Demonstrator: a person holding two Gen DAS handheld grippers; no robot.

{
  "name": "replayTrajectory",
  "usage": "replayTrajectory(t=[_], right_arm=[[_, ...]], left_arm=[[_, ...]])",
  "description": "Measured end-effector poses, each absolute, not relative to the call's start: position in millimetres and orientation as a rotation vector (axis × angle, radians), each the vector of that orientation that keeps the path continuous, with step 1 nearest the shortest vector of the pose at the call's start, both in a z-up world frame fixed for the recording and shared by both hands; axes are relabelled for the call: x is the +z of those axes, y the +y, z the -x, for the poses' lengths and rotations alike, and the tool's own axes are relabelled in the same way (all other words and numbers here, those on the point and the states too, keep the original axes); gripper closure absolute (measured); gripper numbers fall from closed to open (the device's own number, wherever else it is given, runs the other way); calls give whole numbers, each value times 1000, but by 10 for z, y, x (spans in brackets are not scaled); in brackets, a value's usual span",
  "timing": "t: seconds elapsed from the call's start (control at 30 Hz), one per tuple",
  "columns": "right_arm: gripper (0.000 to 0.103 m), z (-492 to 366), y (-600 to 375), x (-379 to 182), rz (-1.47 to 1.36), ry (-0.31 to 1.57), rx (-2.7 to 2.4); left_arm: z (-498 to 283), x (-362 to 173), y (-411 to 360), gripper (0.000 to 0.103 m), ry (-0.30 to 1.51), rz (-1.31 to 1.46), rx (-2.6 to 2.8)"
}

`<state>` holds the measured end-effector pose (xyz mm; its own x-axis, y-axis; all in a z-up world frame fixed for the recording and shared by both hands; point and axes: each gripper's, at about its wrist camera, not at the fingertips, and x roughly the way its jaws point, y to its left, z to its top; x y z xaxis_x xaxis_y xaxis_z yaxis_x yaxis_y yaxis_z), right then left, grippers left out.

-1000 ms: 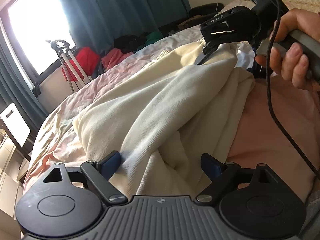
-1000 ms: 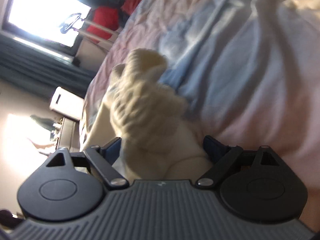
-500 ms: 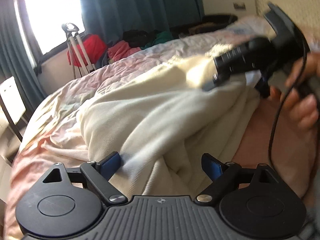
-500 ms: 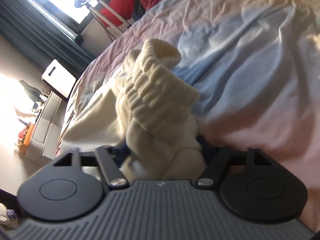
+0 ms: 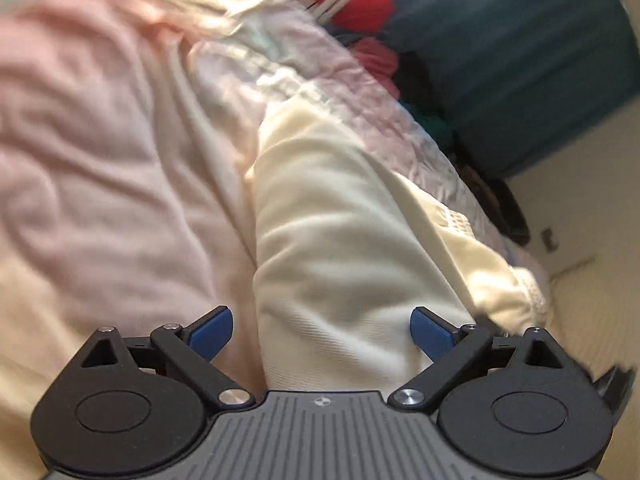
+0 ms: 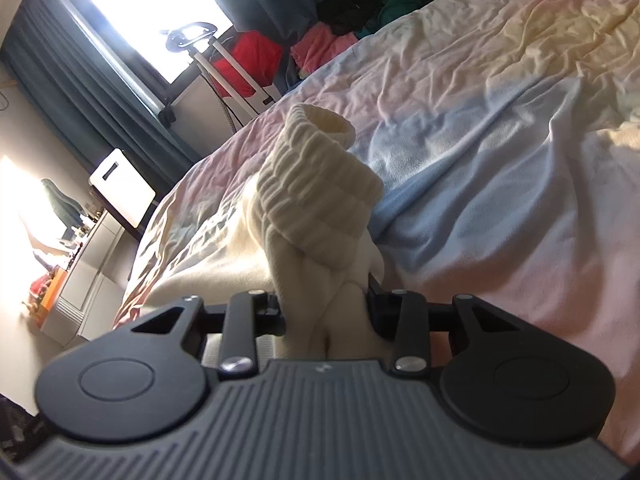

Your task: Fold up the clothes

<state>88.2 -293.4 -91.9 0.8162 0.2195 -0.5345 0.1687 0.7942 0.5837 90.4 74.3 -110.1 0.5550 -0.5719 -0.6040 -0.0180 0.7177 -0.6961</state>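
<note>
Now, cream sweater lies spread on rumpled pastel bedspread. Right gripper, jaws just closing, clamps bunched ribbed cuff of sweater; cuff stands up ahead of jaws. Left gripper wide apart, jaws just opening, blue pads not pressing cloth; sweater fold runs between them on bed. Left view blurred. Beyond bed: bright window, teal curtains, red and pink clothes heaped.

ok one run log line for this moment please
right claw: just closed on cream sweater cuff | left claw: open over cream sweater, no grip | bed: sweater unfolded
</note>
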Motion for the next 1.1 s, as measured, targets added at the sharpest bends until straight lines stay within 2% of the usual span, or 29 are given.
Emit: replayTrajectory(t=[0.13, 0.2, 0.37, 0.47, 0.67, 0.77, 0.93, 1.1], right_arm=[[64, -892, -2904, -947, -656, 633, 22], [64, -896, -2886, -945, -647, 633, 18], [64, -838, -2812, -848, -619, 602, 19], [65, -712, -2789, -696, -633, 553, 37], [66, -380, -2895, -264, -678, 460, 49], [67, -294, -3092, -16, -718, 416, 29], [67, -463, -3729, 403, -746, 372, -42], [67, -1022, -4712, 662, -819, 351, -145]], left_arm=[[-909, -1131, 654, 9, 958, 736, -416], [-871, -1102, 618, 14, 941, 705, -408], [-794, -1034, 636, 38, 893, 656, -406], [-760, -931, 682, 46, 849, 645, -420], [-604, -458, 733, 52, 736, 672, -512], [-648, -150, 503, 53, 698, 660, -545], [-1067, 332, -343, 54, 682, 595, -602], [-1980, 560, -1488, 54, 722, 585, -666]])
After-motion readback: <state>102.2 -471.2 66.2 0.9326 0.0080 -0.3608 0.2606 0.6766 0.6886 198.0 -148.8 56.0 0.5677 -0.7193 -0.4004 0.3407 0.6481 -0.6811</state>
